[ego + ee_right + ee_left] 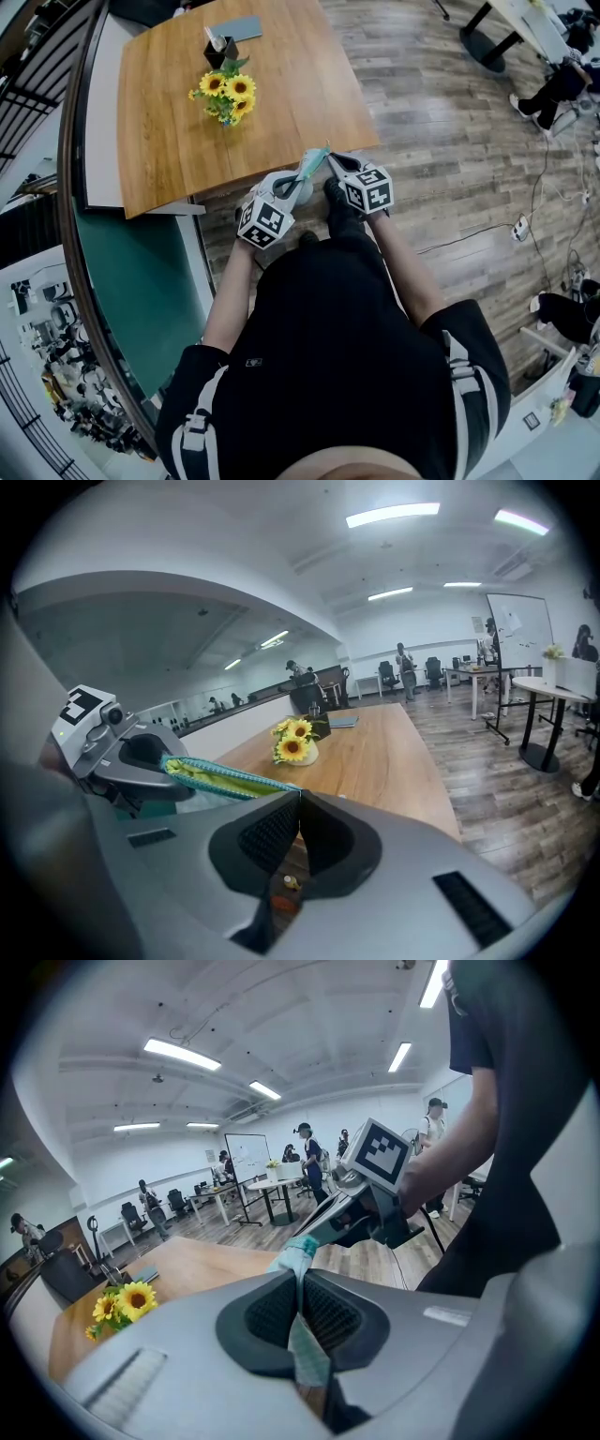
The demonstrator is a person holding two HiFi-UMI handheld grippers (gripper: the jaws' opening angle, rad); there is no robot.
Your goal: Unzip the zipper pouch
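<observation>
While holding the zipper pouch (314,161) aloft just off the near edge of the worktop (187,122), brace with the left hand-held gripper (300,1283), clamped on one end; draw the right hand-held gripper (298,799), closed on the other end, probably at the slider, steadily along the zipper.

Prob an open-plan office imo: whiteboard (246,1152), desks (274,1183) w/ rolling chairs (176,1202), strip lights (183,1054) overhead, ppl (309,1162) standing around.
</observation>
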